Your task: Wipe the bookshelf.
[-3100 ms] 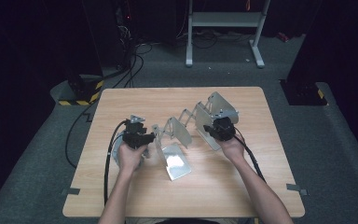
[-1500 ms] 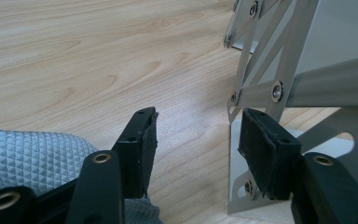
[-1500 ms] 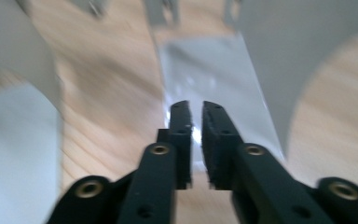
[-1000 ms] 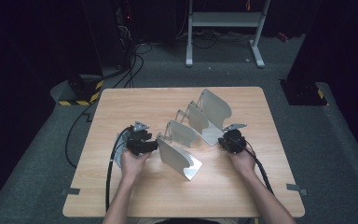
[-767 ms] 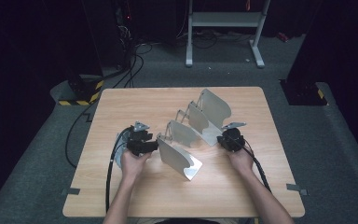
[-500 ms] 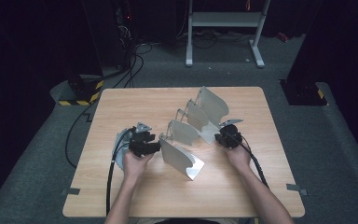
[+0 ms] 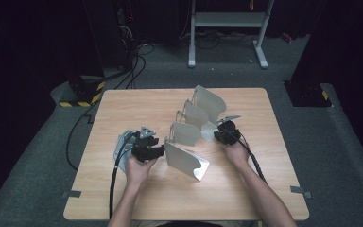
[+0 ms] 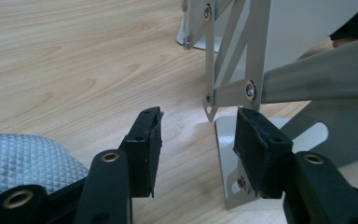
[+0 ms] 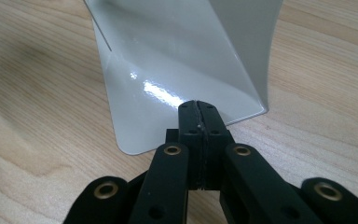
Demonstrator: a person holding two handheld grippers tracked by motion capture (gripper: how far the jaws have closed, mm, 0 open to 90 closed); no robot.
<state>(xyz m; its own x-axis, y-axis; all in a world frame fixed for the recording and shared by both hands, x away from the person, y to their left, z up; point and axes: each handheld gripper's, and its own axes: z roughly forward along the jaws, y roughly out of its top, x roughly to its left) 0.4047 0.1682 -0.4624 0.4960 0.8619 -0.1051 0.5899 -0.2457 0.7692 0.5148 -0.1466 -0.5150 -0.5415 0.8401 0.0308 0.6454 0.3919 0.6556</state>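
High view: folding metal rack (image 7: 194, 130) mid-desk (image 7: 123, 198), stretched between both hands.
Handling: stiff, light, slick sheet; likely pinch-prone hinges.
Left claw (image 8: 198, 140): apart, closing, straddling base plate edge.
Right claw (image 9: 199, 116): together at end plate's rim.

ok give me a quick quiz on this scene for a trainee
1. True or false: the right hand-held gripper has its jaws spread wide.
2. What does the metal rack stand on? A) the wooden table B) a grey carpet C) a black shelf
3. Which gripper shows a clear gap between its jaws?

Key:
1. False, its jaws are shut, pads together, at the edge of the rack's glossy plate.
2. A
3. The left hand-held gripper; its jaws have just been closing, with nothing gripped between them.
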